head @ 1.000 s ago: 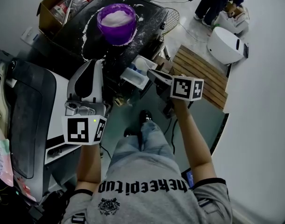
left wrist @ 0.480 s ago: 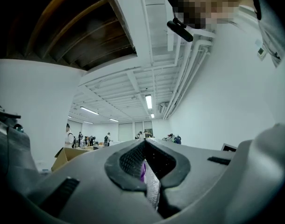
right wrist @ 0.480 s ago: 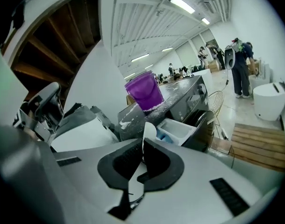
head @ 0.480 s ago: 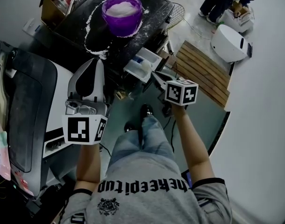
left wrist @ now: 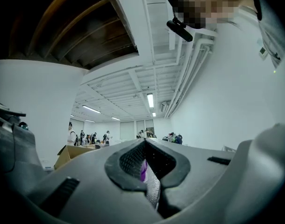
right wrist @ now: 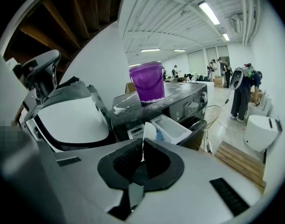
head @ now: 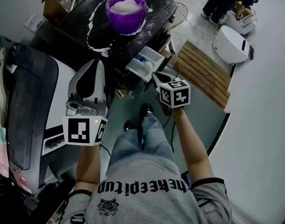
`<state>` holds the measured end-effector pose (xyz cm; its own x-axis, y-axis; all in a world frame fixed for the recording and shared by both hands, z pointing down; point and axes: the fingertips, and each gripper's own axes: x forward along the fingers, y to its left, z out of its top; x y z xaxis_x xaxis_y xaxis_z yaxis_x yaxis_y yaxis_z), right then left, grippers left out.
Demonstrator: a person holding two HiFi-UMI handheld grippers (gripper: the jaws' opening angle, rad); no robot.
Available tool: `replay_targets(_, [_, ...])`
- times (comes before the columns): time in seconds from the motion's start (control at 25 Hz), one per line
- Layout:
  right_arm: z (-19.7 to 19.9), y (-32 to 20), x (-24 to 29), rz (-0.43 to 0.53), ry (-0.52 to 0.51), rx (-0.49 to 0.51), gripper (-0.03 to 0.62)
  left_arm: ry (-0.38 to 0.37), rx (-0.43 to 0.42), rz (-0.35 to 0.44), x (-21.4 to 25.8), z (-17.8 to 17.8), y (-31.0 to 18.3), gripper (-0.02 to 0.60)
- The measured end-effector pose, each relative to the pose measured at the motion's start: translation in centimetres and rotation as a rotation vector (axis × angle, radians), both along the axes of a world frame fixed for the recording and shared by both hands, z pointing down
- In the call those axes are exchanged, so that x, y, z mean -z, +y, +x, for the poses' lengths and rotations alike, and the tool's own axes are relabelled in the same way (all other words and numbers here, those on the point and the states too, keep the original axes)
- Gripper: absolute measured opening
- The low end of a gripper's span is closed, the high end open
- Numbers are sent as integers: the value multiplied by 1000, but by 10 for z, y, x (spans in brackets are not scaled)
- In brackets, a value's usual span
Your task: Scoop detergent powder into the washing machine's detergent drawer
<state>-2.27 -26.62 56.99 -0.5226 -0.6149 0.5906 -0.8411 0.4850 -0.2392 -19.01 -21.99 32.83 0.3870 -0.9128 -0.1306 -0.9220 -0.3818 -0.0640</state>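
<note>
A purple bucket point(head: 126, 6) of white detergent powder stands on the black washing machine top point(head: 81, 29), which is dusted with spilled powder. Below it the white detergent drawer point(head: 145, 62) is pulled open. My right gripper point(head: 157, 77) reaches to the drawer's near edge. In the right gripper view the right gripper point(right wrist: 143, 146) is shut on the thin handle of a white scoop point(right wrist: 149, 131), whose bowl hangs at the drawer point(right wrist: 173, 127). My left gripper point(head: 96, 64) is held left of the drawer, jaws shut with nothing in them, pointing up point(left wrist: 145, 146).
A cardboard box point(head: 56, 3) sits behind the machine at left. A wooden pallet point(head: 201, 73) and a white round appliance point(head: 231, 43) lie on the floor at right, and a person point(right wrist: 243, 90) stands there. A dark machine lid point(head: 23, 111) is at far left.
My right gripper has moved left and forward with the scoop, from short of the drawer up to its edge. The left gripper has stayed where it was.
</note>
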Motion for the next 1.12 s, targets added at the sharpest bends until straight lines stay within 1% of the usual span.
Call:
replay_targets(0.24, [-5, -1, -7, 46, 162, 70, 6, 4, 14, -4, -1, -6, 0, 3])
replay_targets(0.36, [-8, 0, -9, 80, 264, 118, 6, 7, 21, -6, -1, -8, 0, 3])
replay_targets(0.92, [-26, 10, -26, 288, 767, 424, 6, 10, 33, -7, -2, -15, -1, 3])
replay_targets(1.12, [-29, 12, -28, 350, 890, 489, 6, 10, 35, -6, -2, -17, 0, 3])
